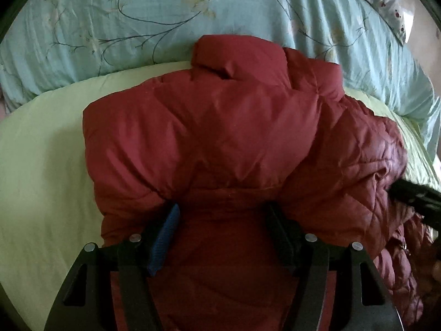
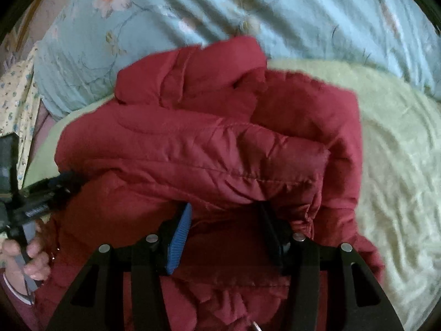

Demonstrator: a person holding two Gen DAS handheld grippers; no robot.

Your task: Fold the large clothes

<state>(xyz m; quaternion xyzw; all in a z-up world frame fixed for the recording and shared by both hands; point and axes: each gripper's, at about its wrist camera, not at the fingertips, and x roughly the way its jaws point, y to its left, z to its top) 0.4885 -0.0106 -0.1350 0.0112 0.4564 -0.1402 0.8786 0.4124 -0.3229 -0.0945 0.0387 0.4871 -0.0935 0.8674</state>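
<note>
Bed with pale green sheet (image 1: 41, 151), red padded jacket (image 1: 220, 127), floral blue quilt (image 1: 124, 13)

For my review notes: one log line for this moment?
jacket: bunched on sheet | left gripper: straddling jacket | right gripper: straddling jacket | fold: unfinished

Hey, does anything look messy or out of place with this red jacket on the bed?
Nothing is damaged or spilled. The red jacket is bunched in a puffy, uneven heap on the green sheet, its collar sticking up, so it is not a neat fold yet.
</note>
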